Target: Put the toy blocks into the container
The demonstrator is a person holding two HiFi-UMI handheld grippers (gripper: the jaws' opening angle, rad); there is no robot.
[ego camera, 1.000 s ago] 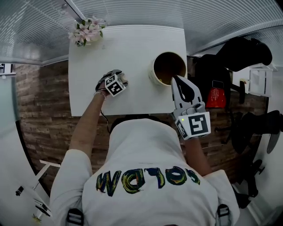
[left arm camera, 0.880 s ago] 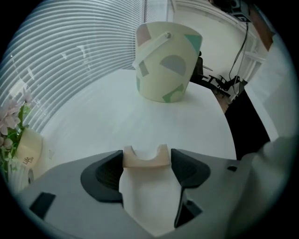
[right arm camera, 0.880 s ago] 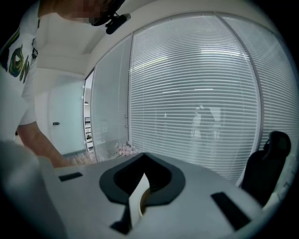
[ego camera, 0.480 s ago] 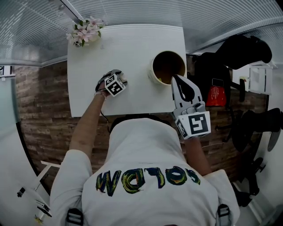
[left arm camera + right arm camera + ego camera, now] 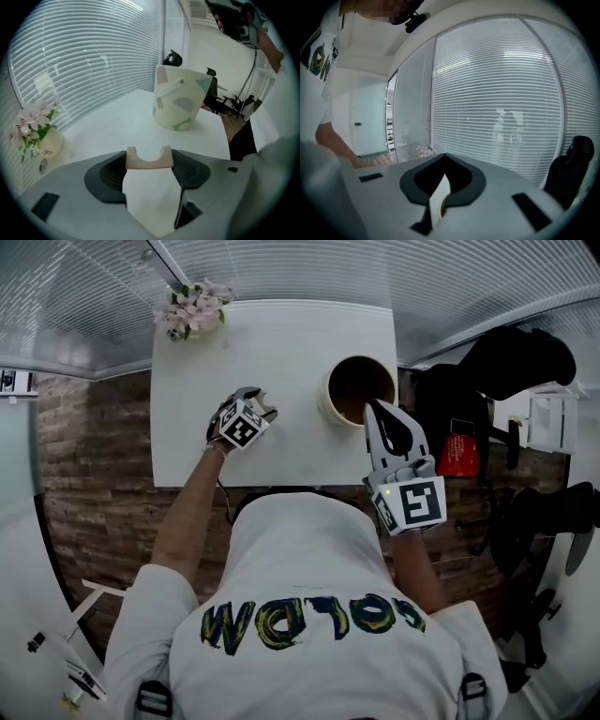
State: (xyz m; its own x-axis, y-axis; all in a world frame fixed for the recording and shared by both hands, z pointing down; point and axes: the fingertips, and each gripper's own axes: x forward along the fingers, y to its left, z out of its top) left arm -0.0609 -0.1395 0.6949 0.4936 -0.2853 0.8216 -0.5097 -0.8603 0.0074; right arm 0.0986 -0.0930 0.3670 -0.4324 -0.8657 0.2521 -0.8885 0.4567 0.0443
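Note:
My left gripper is shut on a pale wooden arch block, its curved notch facing away, above the white table. In the head view the left gripper hangs over the table's middle, and the block is hidden under it. The container, a cream bucket with pastel shapes and a handle, stands ahead and to the right of the block. Seen from above, it sits at the table's right side. My right gripper is shut and empty, with its tips at the bucket's near rim. In its own view the right gripper points at the window blinds.
A small pot of pink flowers stands at the table's far left corner. Right of the table are black chairs and a red object. Blinds line the far wall.
The left gripper has risen a little off the table with the block in it and rolled slightly. The right gripper has stayed by the bucket.

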